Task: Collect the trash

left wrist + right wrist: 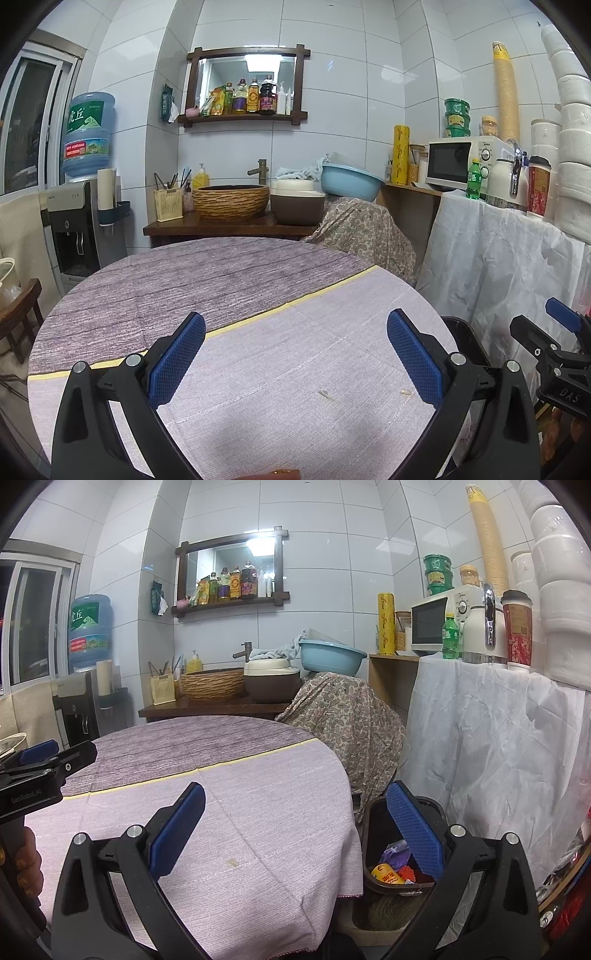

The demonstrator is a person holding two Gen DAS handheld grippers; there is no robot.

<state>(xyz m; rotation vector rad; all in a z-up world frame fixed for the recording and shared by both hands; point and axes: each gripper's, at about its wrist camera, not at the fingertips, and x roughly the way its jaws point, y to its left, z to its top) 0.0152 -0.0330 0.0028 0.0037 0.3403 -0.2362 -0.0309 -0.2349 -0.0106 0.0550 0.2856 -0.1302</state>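
My left gripper point(295, 354) is open and empty above the round table point(221, 280) with its purple and pale cloths. Two small pale crumbs point(327, 395) lie on the cloth between and just right of its fingers. My right gripper point(295, 830) is open and empty, over the table's right edge point(343, 775). Below its right finger stands a dark trash bin point(373, 875) holding a yellow can point(386, 873), a purple wrapper and red bits. Each gripper shows at the edge of the other's view: the right one point(554, 332), the left one point(44, 760).
A counter with a woven basin point(231, 201), pot and blue bowl point(351, 181) stands behind the table. A floral-covered object point(343, 716) and a white-draped shelf point(491, 738) with microwave, bottles and cups stand right. A water dispenser point(79, 221) and chair point(22, 310) stand left.
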